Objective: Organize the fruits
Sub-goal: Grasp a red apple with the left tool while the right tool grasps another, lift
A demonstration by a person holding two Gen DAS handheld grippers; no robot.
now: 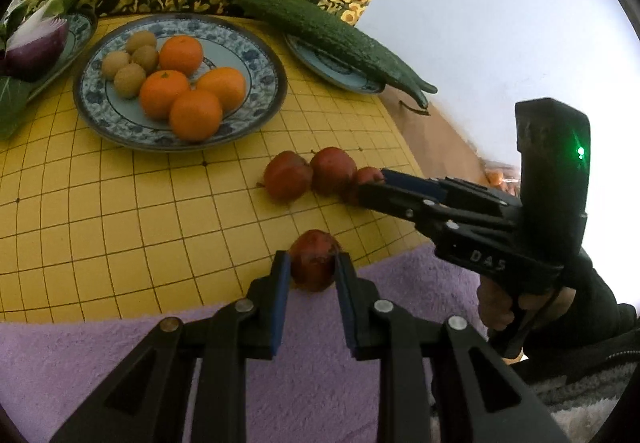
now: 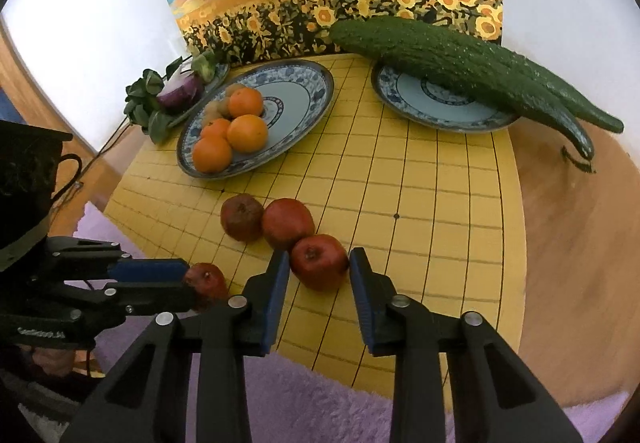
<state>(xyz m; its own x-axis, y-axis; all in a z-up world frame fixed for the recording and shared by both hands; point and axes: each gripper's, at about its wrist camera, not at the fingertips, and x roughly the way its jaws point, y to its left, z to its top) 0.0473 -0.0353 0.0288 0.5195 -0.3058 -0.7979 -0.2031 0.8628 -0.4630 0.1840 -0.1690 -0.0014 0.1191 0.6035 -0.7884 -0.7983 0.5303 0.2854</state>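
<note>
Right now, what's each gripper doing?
Left gripper: shut on a red fruit.
Right gripper: around another red fruit, grip unclear.

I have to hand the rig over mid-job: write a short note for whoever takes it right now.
Left gripper: shut on one red fruit at the near edge of the yellow grid board.
Right gripper: jaws around the nearest of three red fruits, the right pad not visibly touching; grip unconfirmed.
Other two red fruits lie loose on the board.
Done: four oranges and small brown fruits sit on the large blue-patterned plate.
Left: all four red fruits, presumably to that plate.
</note>
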